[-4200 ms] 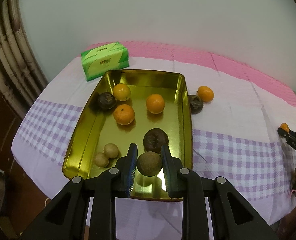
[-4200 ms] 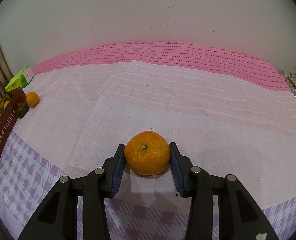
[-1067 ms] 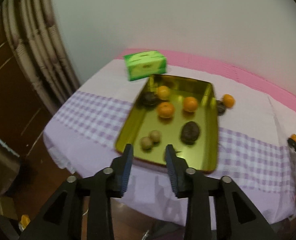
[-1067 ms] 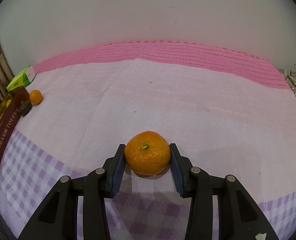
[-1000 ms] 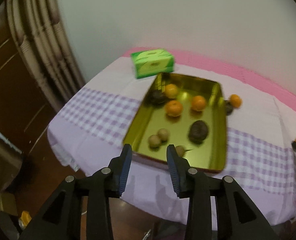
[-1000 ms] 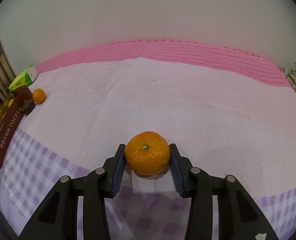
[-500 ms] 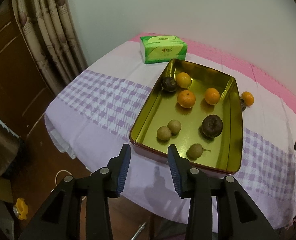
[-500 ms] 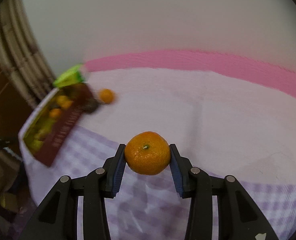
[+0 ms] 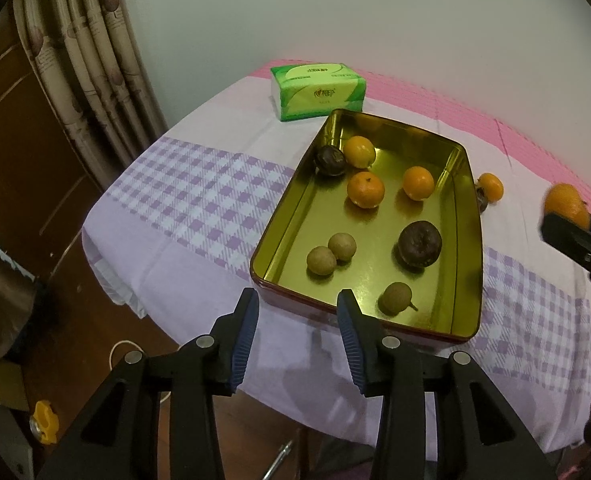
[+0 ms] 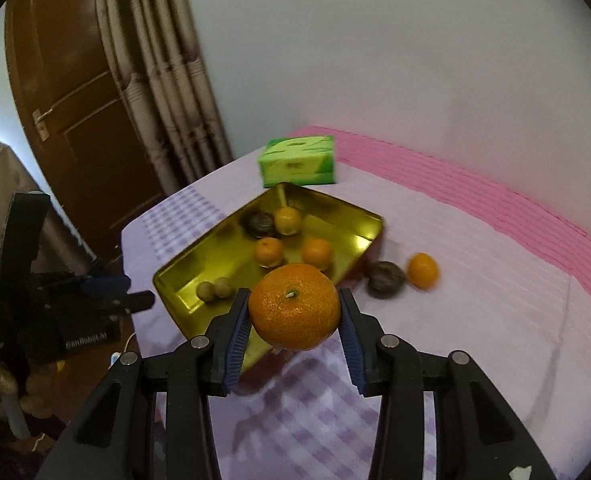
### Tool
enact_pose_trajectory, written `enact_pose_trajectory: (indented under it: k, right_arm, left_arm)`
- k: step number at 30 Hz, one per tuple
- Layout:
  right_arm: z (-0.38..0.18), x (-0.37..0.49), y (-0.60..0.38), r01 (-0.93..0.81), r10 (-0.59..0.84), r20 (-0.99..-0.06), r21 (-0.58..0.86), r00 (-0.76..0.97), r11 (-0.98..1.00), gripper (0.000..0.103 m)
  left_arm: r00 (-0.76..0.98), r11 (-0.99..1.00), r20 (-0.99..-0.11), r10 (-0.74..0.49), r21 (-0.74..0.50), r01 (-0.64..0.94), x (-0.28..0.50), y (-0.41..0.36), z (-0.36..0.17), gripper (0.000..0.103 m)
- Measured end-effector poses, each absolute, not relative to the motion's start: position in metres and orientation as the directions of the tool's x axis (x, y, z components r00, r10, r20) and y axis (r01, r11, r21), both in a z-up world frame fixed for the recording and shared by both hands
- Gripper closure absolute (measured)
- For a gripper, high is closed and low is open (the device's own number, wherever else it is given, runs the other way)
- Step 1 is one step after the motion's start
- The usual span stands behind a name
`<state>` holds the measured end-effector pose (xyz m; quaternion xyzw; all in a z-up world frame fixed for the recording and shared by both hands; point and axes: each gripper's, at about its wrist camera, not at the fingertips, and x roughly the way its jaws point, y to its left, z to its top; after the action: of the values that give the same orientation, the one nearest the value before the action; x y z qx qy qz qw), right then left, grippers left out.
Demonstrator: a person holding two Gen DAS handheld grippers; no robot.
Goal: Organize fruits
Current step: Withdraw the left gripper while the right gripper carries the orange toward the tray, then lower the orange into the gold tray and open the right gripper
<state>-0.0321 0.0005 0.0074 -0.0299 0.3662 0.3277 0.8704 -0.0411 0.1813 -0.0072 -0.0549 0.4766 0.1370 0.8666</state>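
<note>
Now the right gripper point(image 10: 294, 307) is clamped on a mandarin point(image 10: 294, 306), held in the air over the near edge of the gold tray point(image 10: 175, 276). Well apart, the left gripper point(image 9: 297, 312) hangs with jaws spread, empty, before the tray's near rim.

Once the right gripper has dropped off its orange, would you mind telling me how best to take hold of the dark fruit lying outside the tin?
Grip the dark fruit across its widest middle, coming from above. The tin wall stands close on one side and a small orange sits near the other, so set the fingers on the two free sides. The skin looks wrinkled, so probably squeeze gently.
</note>
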Motion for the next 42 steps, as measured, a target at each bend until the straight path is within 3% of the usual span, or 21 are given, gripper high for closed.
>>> enact_pose_trajectory:
  k: [7,12,42]
  right_arm:
    - [0.001,-0.014,0.034,-0.614,0.563,-0.675,0.203,0.477,0.763,0.064]
    - [-0.004,0.0,0.047,-0.614,0.562,-0.692,0.215,0.453,0.759,0.064]
    - [-0.045,0.035,0.116,-0.661,0.551,-0.765,0.228,0.333,0.715,0.063]
  left_arm:
    - [0.488,0.957,-0.856,0.173,0.029,-0.289,-0.039,0.185,-0.01,0.059]
    - [0.478,0.954,-0.859,0.182,0.037,-0.298,-0.037,0.189,-0.013,0.046]
    - [0.426,0.941,-0.892,0.149,-0.004,-0.338,-0.028,0.206,-0.025,0.038]
